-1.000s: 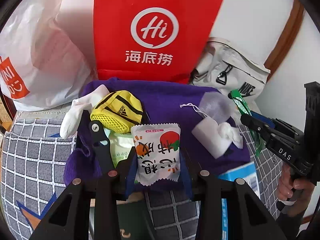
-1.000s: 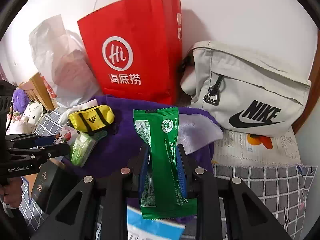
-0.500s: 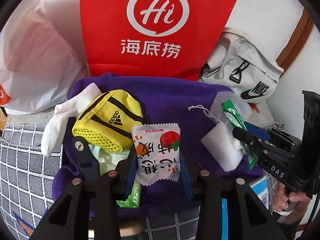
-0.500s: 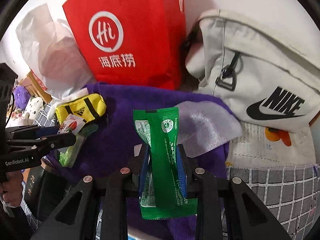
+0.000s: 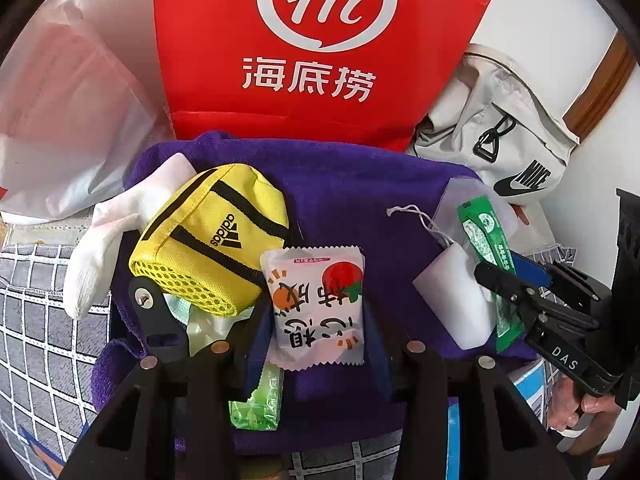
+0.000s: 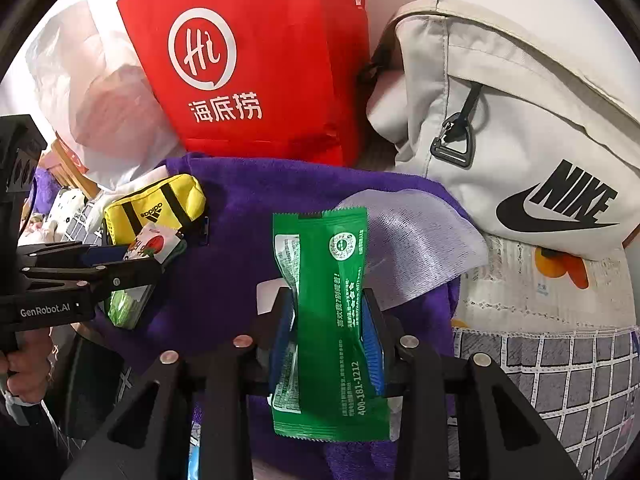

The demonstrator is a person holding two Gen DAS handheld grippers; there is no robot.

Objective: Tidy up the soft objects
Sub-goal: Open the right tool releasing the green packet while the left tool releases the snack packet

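Left wrist view: the left gripper [image 5: 318, 312] has the white snack packet [image 5: 318, 306] between its fingers, over the near centre of the purple towel [image 5: 348, 188]; the jaws are opening, and the pads appear to still touch the packet's side edges. The packet's long axis runs near to far, its printed characters upside down to this camera. It reads as light, thin, crinkly film, probably slippery; hold it across the flat middle, not the crimped ends. A yellow pouch [image 5: 208, 236] lies to its left, a red paper bag [image 5: 320, 44] stands at the far edge. Right wrist view: the right gripper [image 6: 330, 320] has the green sachet [image 6: 330, 320] between its blue pads [image 6: 370, 340], above the towel's near right part; these jaws are opening as well, the pads at the sachet's long edges. The sachet's long axis runs near to far, sealed end farthest. It looks soft, pliable and light, liable to sag beyond the grip; take it mid-length.
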